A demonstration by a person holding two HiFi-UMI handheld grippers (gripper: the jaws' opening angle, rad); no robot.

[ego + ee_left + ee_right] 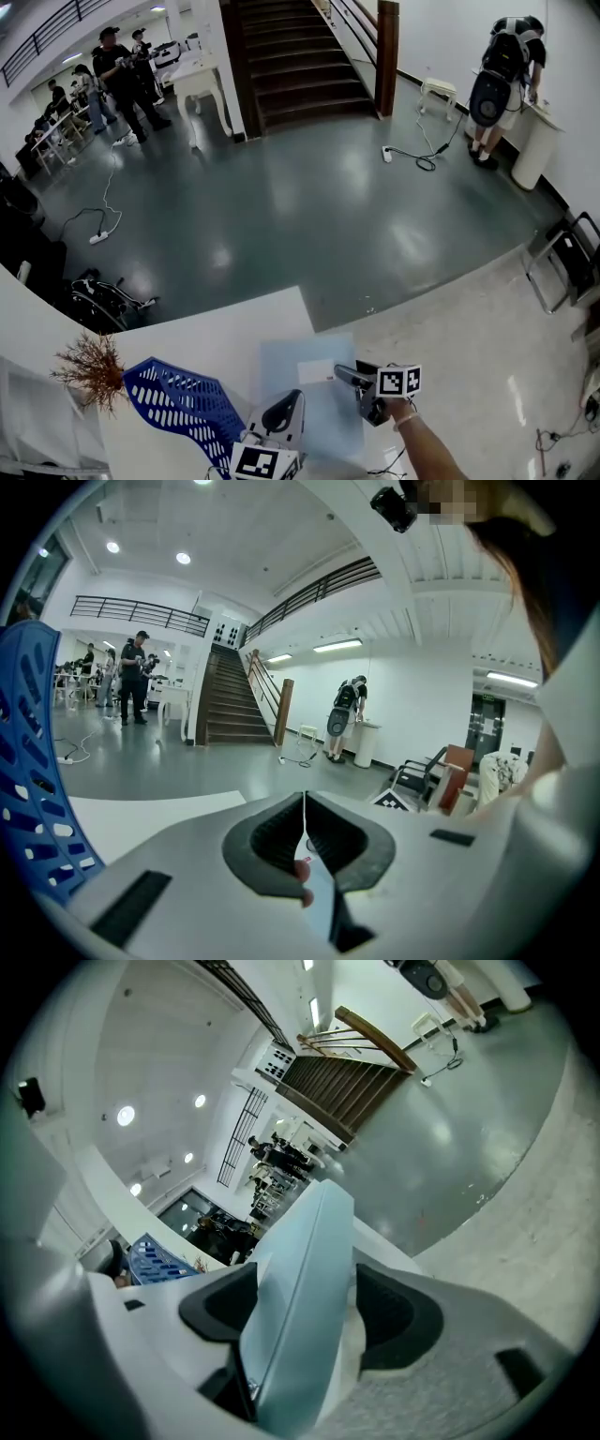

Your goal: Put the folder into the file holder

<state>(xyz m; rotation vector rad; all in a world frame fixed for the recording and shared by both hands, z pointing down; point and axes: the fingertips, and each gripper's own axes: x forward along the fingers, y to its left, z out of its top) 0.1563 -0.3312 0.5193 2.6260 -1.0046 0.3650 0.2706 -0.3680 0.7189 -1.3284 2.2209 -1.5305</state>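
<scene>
One pale blue folder is at the bench's right edge, partly out past it, and whether it rests on the top or hangs free cannot be told. The left tongs are closed on its thin edge, which runs as a fine line between the pressed pads. The right tongs stand wide apart with the folder's sheet rising between them; neither pad presses on it, so this pair carries nothing.

The one blue file holder, a slotted plastic rack, stands on the bench just to the left of the folder, nearer the front edge. A single bunch of dry brown twigs sits beyond it towards the bench's left side.

The folder looks light, thin and smooth, probably a plastic cover. It should bend and sag if taken by one corner only, and the slick face could slip through a loose pinch. Holding it along one long edge, as the left tongs do, looks sound. A second hold farther along the same edge, or on the opposite edge, would keep it flat enough to drop upright into a slot. The rack is light too and may shift if nudged.
</scene>
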